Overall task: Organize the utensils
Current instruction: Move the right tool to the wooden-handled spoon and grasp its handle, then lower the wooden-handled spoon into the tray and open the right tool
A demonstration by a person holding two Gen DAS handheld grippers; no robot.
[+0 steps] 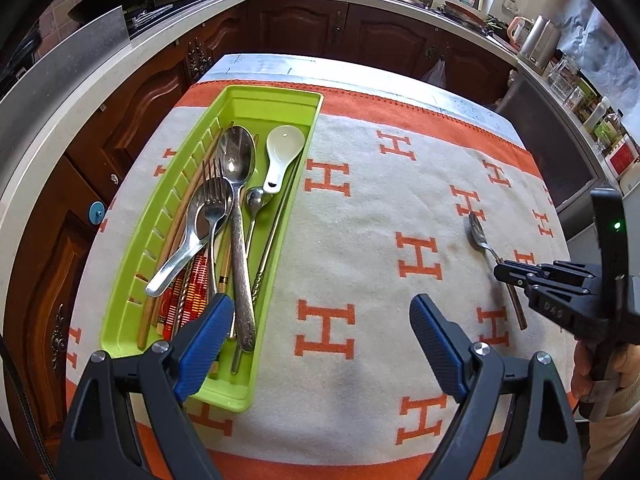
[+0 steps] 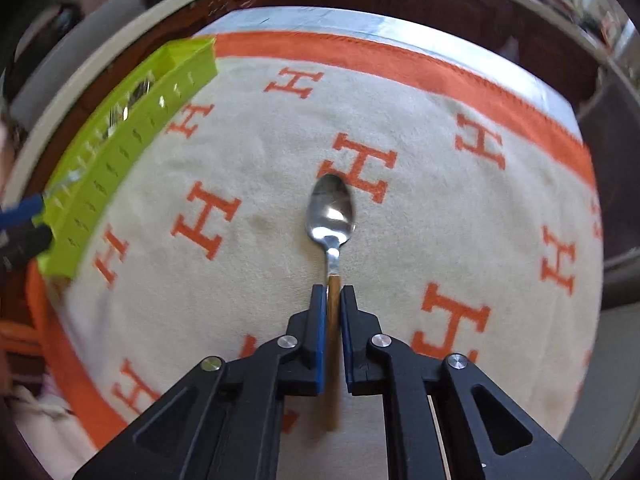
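Note:
A metal spoon with a wooden handle (image 2: 331,212) lies on the blanket, bowl pointing away. My right gripper (image 2: 332,292) is shut on its wooden handle just behind the metal neck. In the left wrist view the same spoon (image 1: 478,232) lies at the right with the right gripper (image 1: 506,272) on its handle. A lime-green utensil tray (image 1: 276,94) stands at the left, holding a large metal spoon (image 1: 236,156), a white ceramic spoon (image 1: 282,148), a fork (image 1: 214,196), chopsticks and other pieces. My left gripper (image 1: 322,304) hangs open over the tray's near end, holding nothing.
A cream blanket with orange H marks and an orange border (image 1: 360,208) covers the table. Dark wood cabinets (image 1: 304,28) and a pale counter run round the far and left sides. A kettle (image 1: 538,42) and jars stand at the right. A hand (image 1: 588,372) holds the right gripper.

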